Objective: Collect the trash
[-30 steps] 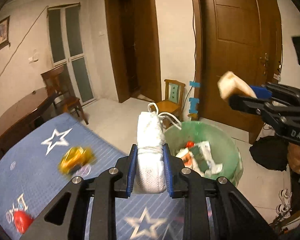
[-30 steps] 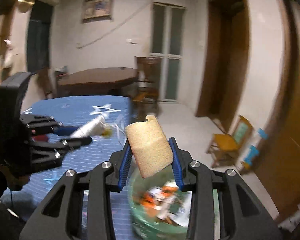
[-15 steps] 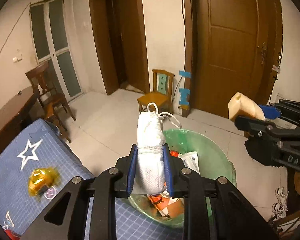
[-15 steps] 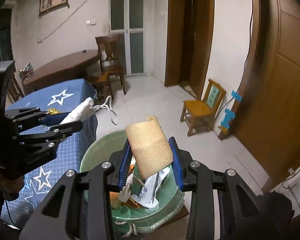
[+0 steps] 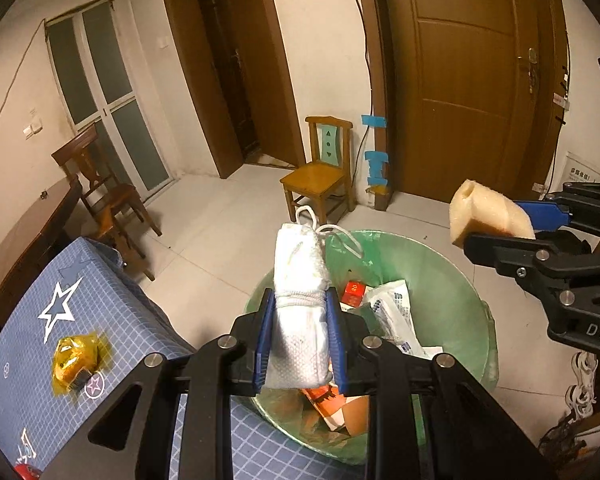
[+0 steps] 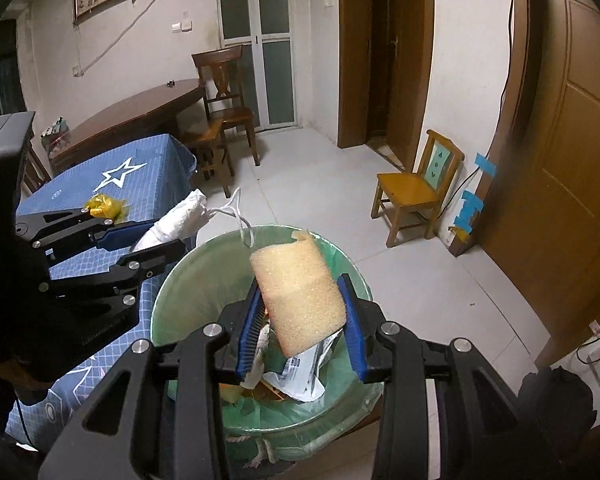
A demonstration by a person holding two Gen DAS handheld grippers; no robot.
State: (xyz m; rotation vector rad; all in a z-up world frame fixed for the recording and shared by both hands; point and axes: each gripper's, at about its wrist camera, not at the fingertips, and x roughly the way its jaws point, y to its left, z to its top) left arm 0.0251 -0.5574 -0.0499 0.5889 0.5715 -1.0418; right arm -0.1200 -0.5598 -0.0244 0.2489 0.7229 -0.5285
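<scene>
My left gripper point(image 5: 300, 312) is shut on a rolled white cloth bundle point(image 5: 300, 300) with a white string loop, held over the near rim of the green-lined trash bin point(image 5: 452, 280). My right gripper point(image 6: 302, 312) is shut on a tan sponge point(image 6: 300, 292), held above the same bin point(image 6: 204, 280). The bin holds paper wrappers and a red box point(image 5: 354, 292). The right gripper with the sponge point(image 5: 488, 216) shows at the right of the left wrist view. The left gripper and cloth point(image 6: 180, 220) show at the left of the right wrist view.
A blue star-patterned tablecloth point(image 5: 60, 320) covers a table beside the bin, with a crumpled yellow wrapper point(image 5: 74, 364) on it. A small yellow wooden chair point(image 5: 320, 176) stands by the brown door point(image 5: 468, 80). A dark chair point(image 6: 228, 100) and brown table point(image 6: 132, 116) stand farther back.
Both grippers have moved from over the blue table toward the bin and now hold their items above its opening. Both stay shut on their items.
</scene>
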